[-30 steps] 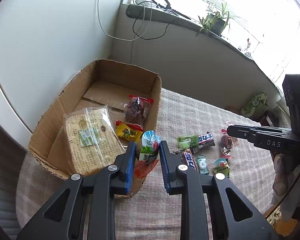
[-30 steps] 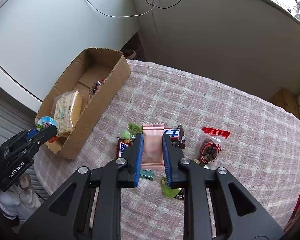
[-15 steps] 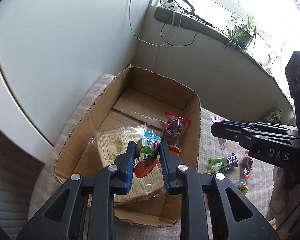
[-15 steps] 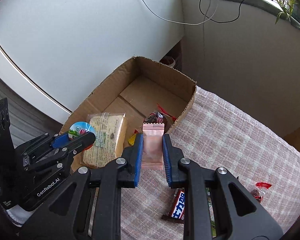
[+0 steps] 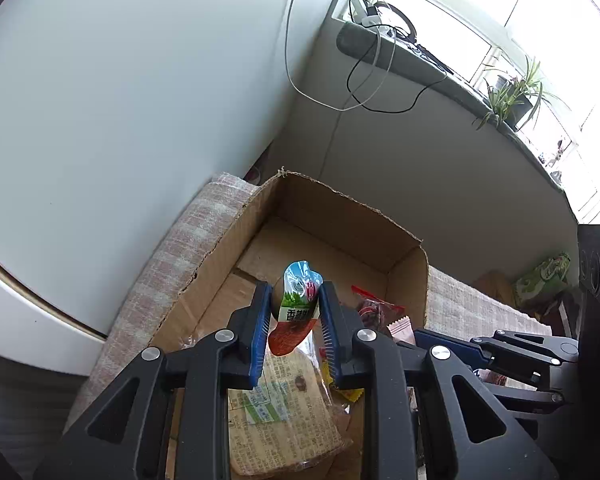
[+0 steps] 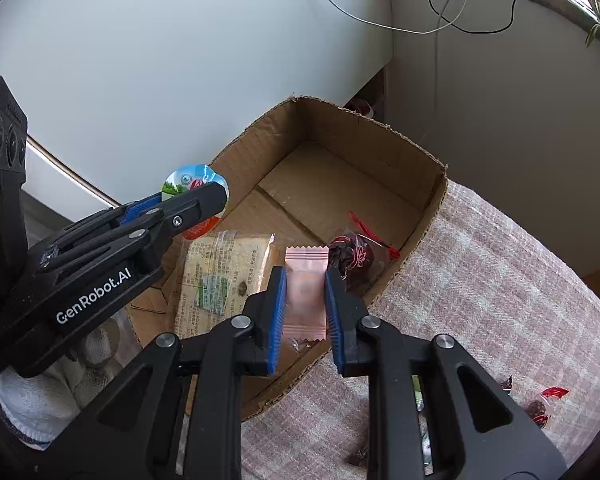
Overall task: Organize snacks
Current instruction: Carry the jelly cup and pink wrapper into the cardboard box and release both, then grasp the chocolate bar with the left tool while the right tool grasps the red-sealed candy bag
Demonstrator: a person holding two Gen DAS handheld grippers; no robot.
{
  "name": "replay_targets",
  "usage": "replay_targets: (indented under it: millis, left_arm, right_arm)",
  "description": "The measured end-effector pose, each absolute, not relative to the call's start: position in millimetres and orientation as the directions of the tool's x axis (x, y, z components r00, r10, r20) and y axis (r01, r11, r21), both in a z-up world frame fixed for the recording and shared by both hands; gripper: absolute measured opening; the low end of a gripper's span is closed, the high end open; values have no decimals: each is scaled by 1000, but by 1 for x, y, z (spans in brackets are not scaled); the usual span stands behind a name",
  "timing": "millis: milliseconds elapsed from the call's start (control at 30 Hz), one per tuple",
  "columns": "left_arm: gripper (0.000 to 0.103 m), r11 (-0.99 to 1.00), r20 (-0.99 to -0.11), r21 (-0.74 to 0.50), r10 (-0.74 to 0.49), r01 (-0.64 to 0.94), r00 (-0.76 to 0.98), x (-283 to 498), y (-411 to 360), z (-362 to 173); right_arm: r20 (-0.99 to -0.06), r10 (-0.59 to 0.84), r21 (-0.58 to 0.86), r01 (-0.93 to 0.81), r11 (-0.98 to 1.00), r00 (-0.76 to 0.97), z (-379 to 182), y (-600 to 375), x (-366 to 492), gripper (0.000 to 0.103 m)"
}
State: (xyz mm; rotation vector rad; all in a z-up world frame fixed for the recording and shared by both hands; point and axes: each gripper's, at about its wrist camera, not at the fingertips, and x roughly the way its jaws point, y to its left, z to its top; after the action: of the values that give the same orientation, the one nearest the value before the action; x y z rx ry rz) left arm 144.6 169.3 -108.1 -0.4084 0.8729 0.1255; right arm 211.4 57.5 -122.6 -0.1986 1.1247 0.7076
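My left gripper [image 5: 294,320] is shut on a small jelly cup [image 5: 298,294] with a green and blue foil lid, held above the open cardboard box [image 5: 340,216]. In the right wrist view the same cup [image 6: 188,182] shows over the box's left wall [image 6: 236,152]. My right gripper [image 6: 305,304] is shut on a pink sachet [image 6: 305,280], held over the box's near right part. In the box lie a wrapped cracker pack [image 6: 216,276] and a dark red candy bag [image 6: 352,258].
The box sits on a pink checked tablecloth [image 6: 480,280] beside a white wall [image 5: 140,100]. A few loose sweets [image 6: 540,404] lie on the cloth at the right. A sill with cables [image 5: 380,52] and a plant [image 5: 512,96] runs behind.
Both grippers have moved left from the loose snacks on the cloth to above the box, each carrying its snack. Both stay shut.
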Motion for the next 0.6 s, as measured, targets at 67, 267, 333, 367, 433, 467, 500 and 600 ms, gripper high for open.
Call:
replay_targets:
  millis: [67, 267, 333, 367, 433, 467, 500, 600]
  left_arm:
    - [23, 915, -766, -295, -56, -273, 640, 145, 170, -108]
    - [25, 908, -768, -300, -47, -293, 638, 144, 175, -105]
    - [25, 907, -764, -303, -47, -293, 643, 142, 176, -103]
    - [25, 908, -764, -300, -45, -293, 644, 141, 176, -102]
    - [25, 910, -760, -300, -47, -287, 648, 138, 174, -100]
    - [25, 911, -757, -303, -51, -281, 651, 136, 173, -98]
    - [25, 912, -754, -304, -55, -274, 654, 135, 171, -97]
    - [25, 921, -743, -307, -74, -240, 665, 130, 161, -91]
  right_arm:
    - [-873, 417, 186, -618, 764, 253, -121, 59, 209, 21]
    - [-864, 421, 169, -626, 761, 278, -115, 58, 206, 54]
    - [-858, 430, 179, -621, 763, 280, -112, 54, 206, 54]
    - [-855, 434, 182, -619, 764, 284, -110, 51, 206, 54]
    - [-851, 438, 185, -614, 767, 290, -106, 44, 205, 54]
    - [-848, 440, 186, -613, 768, 294, -104, 40, 204, 54]
    - [-847, 441, 185, -611, 769, 298, -102, 36, 203, 54]
    - [-840, 440, 182, -601, 779, 316, -97, 20, 202, 54]
